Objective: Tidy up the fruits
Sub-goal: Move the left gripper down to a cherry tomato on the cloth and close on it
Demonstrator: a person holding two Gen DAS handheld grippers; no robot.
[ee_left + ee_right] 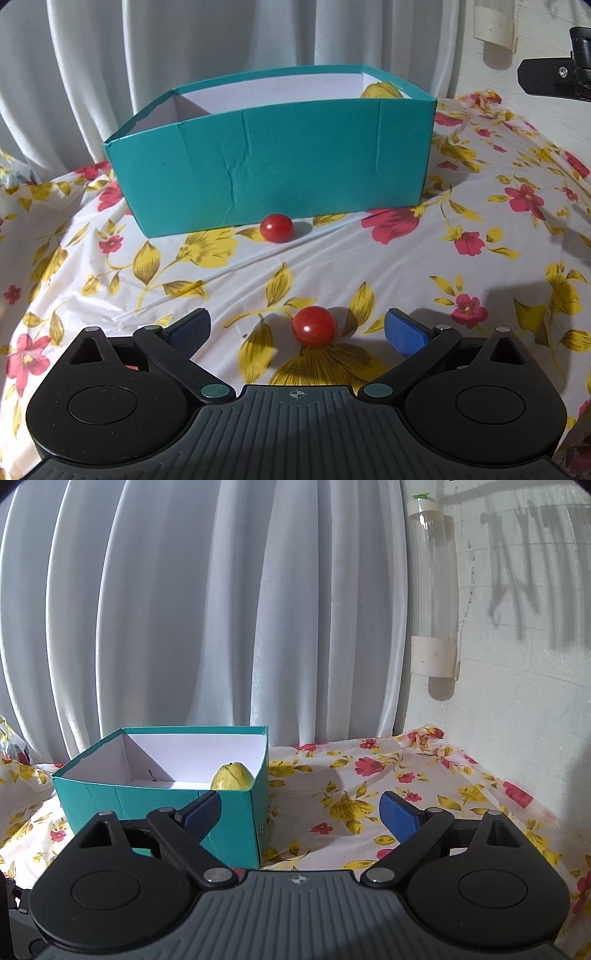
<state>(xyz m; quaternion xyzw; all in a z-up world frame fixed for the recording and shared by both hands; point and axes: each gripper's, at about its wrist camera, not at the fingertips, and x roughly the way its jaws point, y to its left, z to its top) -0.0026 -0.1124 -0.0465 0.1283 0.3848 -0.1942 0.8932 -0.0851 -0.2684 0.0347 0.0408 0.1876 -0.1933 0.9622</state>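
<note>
— Tomatoes: where are they sitting against the left gripper [297, 330]?

— One red tomato [314, 325] is lying on the floral tablecloth [406, 266] right between the wide-spread blue pads [404, 332], touching neither. A second tomato [276, 228] is resting farther ahead, just beside the front wall of the teal box [273, 170].

— And the right gripper [300, 812]?

— It is hovering with its fingers spread wide too, gripping nothing, with the box's near corner [255, 812] sitting just in front of its left pad.

— So what am I counting?

— Two tomatoes on the cloth, one yellow-green fruit [232, 776] lying inside the box in its right corner, one box, two grippers. A clear bottle [434, 590] is hanging on the wall beside the grey curtain [221, 609].
</note>
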